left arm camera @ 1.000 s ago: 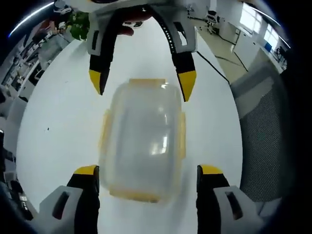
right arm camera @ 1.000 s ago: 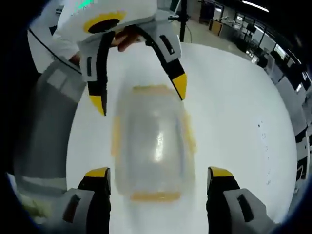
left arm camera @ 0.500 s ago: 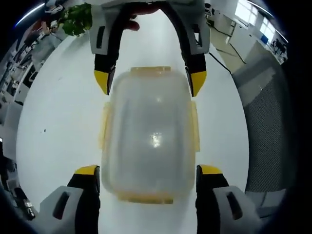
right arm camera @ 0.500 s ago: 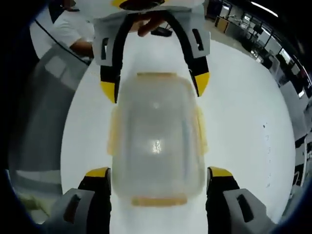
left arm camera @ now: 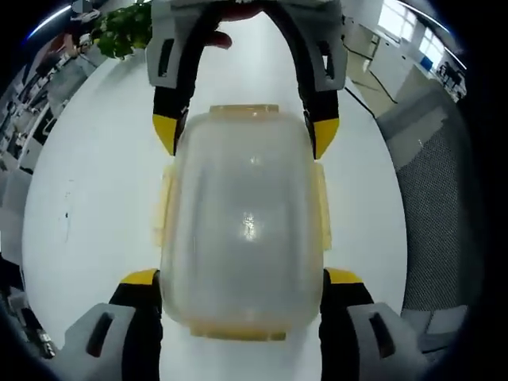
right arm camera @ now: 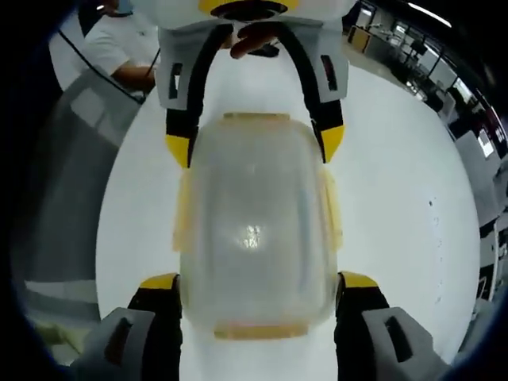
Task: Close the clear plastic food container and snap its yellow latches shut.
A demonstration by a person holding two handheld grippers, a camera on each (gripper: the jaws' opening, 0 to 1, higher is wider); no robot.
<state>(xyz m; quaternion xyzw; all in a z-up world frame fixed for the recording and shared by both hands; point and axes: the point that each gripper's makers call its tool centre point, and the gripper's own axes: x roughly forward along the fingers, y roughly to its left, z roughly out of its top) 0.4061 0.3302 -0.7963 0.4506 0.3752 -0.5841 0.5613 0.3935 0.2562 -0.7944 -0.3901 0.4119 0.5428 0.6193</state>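
The clear plastic food container [left arm camera: 242, 230] sits on the white table [left arm camera: 87, 198] with its lid already on, and the two hand-held grippers come at it from opposite short ends, probably so each can steady it or press down a yellow latch [left arm camera: 164, 208]. The left hand-held gripper [left arm camera: 242, 279] is spread wide, its jaws flanking the near end of the container, close against the corners; real contact cannot be told. The right hand-held gripper [right arm camera: 259, 283] is likewise wide, straddling the opposite end. Neither holds anything. The side latches look flared outward from the container, likely not yet snapped.
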